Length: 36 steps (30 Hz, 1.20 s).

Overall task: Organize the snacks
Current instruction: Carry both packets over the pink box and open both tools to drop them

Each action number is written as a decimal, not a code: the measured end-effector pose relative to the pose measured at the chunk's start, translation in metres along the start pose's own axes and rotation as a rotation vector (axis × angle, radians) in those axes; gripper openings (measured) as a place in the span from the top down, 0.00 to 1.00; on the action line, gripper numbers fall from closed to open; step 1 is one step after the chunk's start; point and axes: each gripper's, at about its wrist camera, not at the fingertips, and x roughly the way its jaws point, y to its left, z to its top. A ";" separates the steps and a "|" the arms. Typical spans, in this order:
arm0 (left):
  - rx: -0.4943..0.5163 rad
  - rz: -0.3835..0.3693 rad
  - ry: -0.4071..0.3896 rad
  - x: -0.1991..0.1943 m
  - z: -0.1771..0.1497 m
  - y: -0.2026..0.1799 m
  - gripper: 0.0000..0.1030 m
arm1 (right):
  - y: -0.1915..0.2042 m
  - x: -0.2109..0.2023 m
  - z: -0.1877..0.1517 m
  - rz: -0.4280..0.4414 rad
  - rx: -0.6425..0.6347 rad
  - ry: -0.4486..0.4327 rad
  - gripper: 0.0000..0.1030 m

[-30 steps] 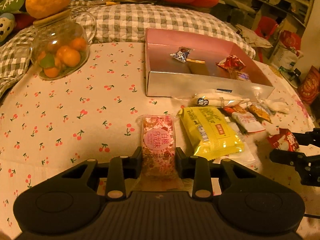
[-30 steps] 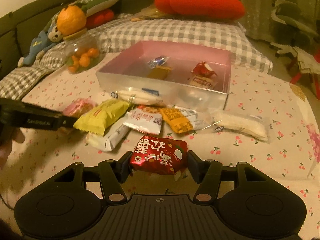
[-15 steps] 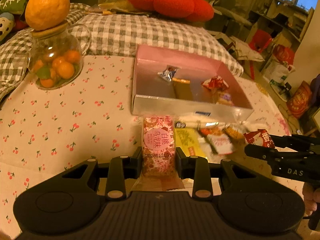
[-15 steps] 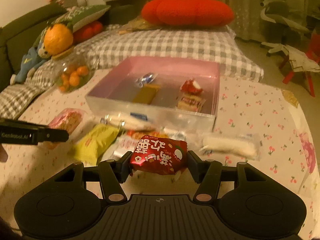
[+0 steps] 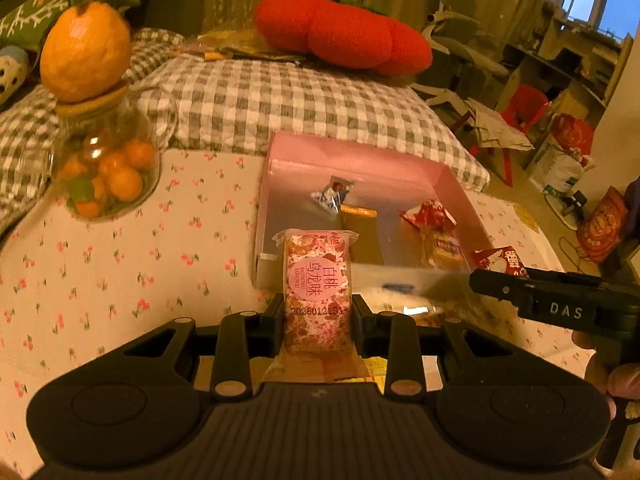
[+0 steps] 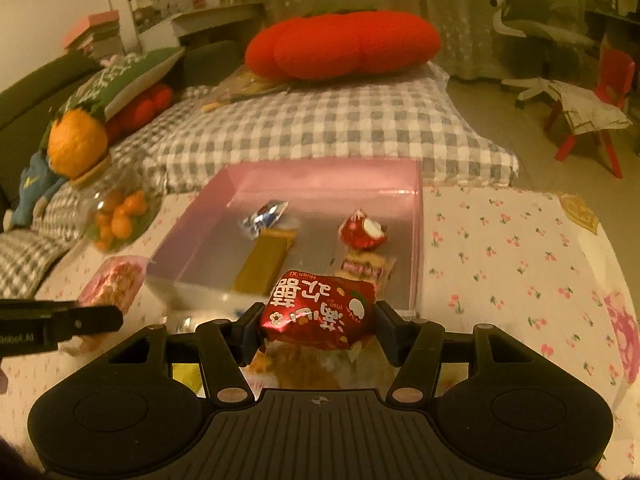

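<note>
My left gripper (image 5: 317,318) is shut on a pink snack packet (image 5: 318,284) and holds it in the air at the near wall of the pink box (image 5: 360,152). My right gripper (image 6: 318,326) is shut on a red snack packet (image 6: 320,310), also held at the box's (image 6: 320,170) near wall. The box holds a blue-and-white wrapper (image 6: 264,214), a gold bar (image 6: 266,258), a red wrapped candy (image 6: 362,230) and a small biscuit packet (image 6: 366,266). The right gripper with its red packet (image 5: 500,260) shows at the right of the left wrist view. The pink packet (image 6: 114,284) shows at the left of the right wrist view.
A glass jar (image 5: 104,172) of small oranges with a large orange (image 5: 86,52) on its lid stands at the left. A checked pillow (image 5: 280,100) and a red cushion (image 5: 344,34) lie behind the box. More snack packets lie on the cherry-print cloth (image 6: 520,248) under both grippers.
Both grippers have risen from the cloth and moved forward to the pink box, each still holding its packet. The loose snacks have dropped below the view.
</note>
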 end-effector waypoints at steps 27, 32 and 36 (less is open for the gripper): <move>0.141 0.170 0.038 0.080 0.039 -0.024 0.71 | -0.014 0.051 0.013 0.037 0.118 0.028 0.43; 0.158 0.193 0.034 0.083 0.039 -0.026 0.71 | -0.016 0.052 0.012 0.036 0.132 0.031 0.43; 0.145 0.200 0.016 0.085 0.042 -0.026 0.71 | -0.017 0.052 0.011 0.043 0.135 0.030 0.41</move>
